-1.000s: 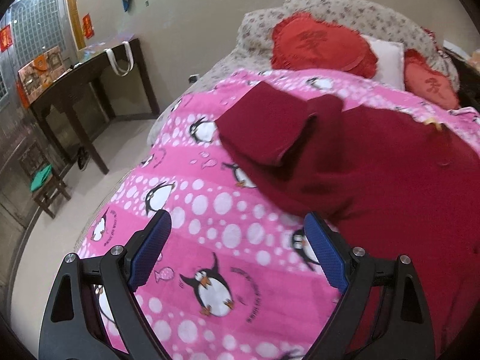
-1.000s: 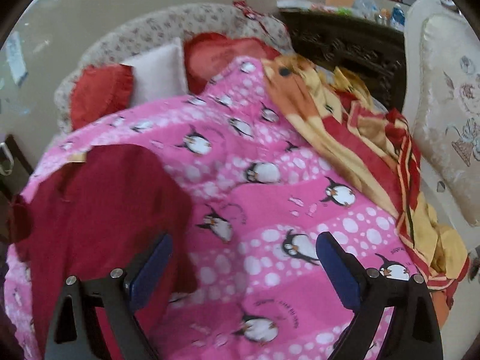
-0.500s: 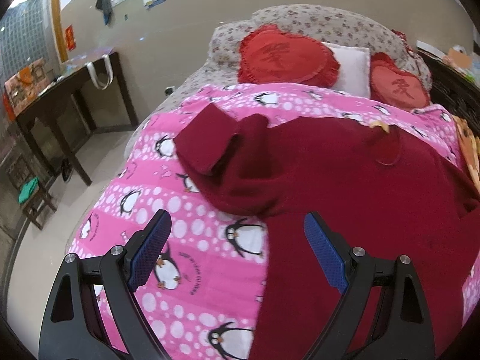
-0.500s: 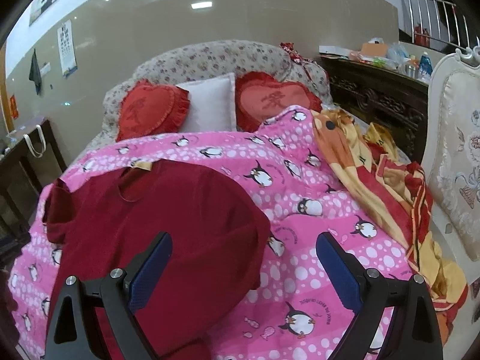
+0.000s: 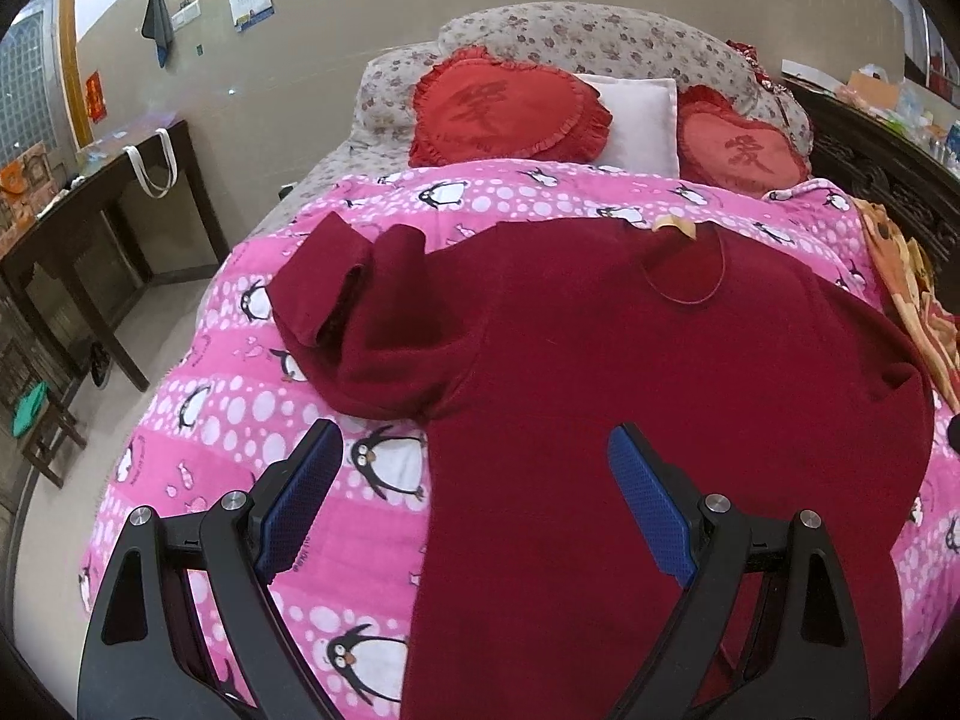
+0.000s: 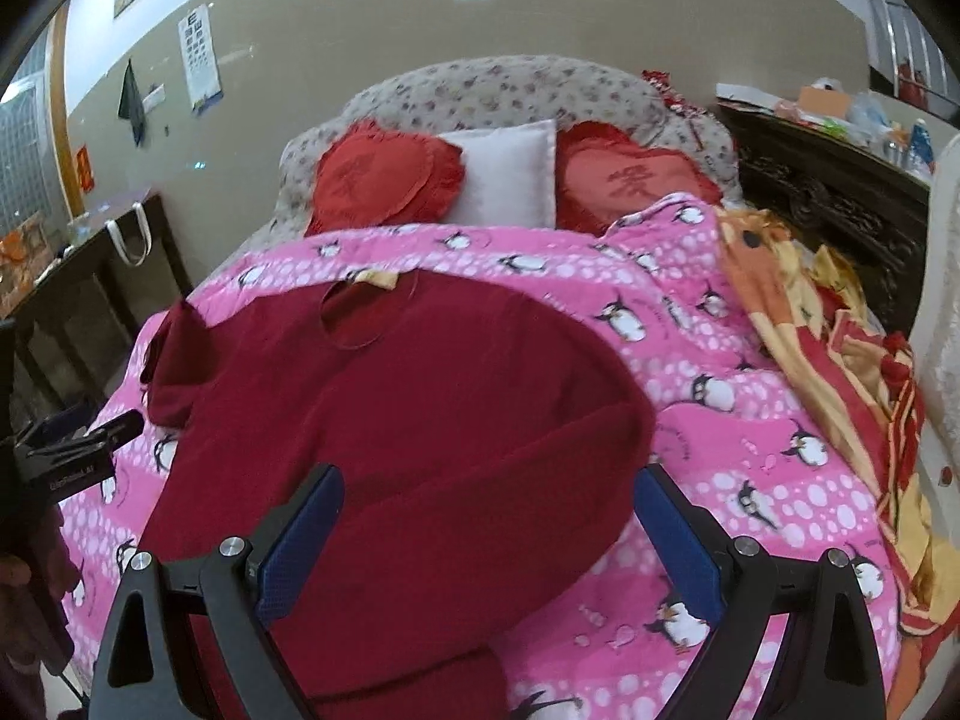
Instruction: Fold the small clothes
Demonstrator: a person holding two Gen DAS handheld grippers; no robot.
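Overhead, both grippers, left (image 5: pixel 474 495) and right (image 6: pixel 486 525), above red sweater (image 5: pixel 630 360), jaws wide, empty.

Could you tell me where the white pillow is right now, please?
The white pillow stands at the head of the bed, wedged between the two red heart cushions, in front of the floral headboard and beyond the pink penguin blanket.

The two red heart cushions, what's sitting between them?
A white pillow sits between the left heart cushion and the right heart cushion, clearest in the right wrist view.
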